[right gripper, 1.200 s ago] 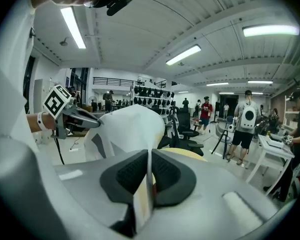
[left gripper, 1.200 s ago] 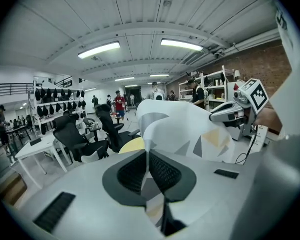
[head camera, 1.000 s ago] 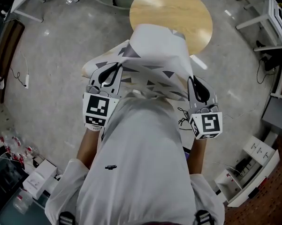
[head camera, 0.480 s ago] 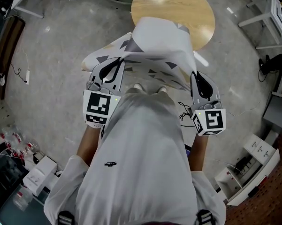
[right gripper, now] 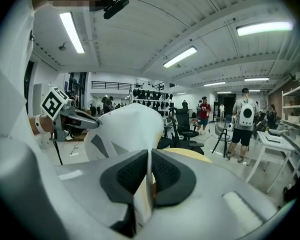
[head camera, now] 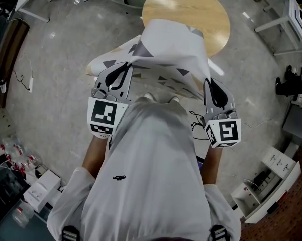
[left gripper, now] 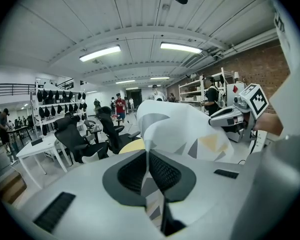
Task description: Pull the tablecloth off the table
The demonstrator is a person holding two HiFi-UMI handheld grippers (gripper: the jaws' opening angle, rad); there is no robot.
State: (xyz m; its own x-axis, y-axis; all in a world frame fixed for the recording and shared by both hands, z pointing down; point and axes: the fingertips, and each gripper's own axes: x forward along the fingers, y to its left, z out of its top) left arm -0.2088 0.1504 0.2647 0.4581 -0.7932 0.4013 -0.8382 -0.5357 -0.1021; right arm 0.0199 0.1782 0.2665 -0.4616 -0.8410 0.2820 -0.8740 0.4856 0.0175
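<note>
Tablecloth [head camera: 171, 46] spans ahead of both grippers, with its far end on the round table [head camera: 191, 6]. Left gripper [head camera: 119, 77] and right gripper [head camera: 214, 90] each clamp a near corner, which should spread the pull evenly.

Tablecloth [head camera: 171, 44] near edge lifted; shoes [head camera: 149, 96] uncovered.

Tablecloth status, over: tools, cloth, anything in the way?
Left tool shut on tablecloth. Right tool shut on it too. Cloth raised between them, far end over round table. Nothing blocking in view.
</note>
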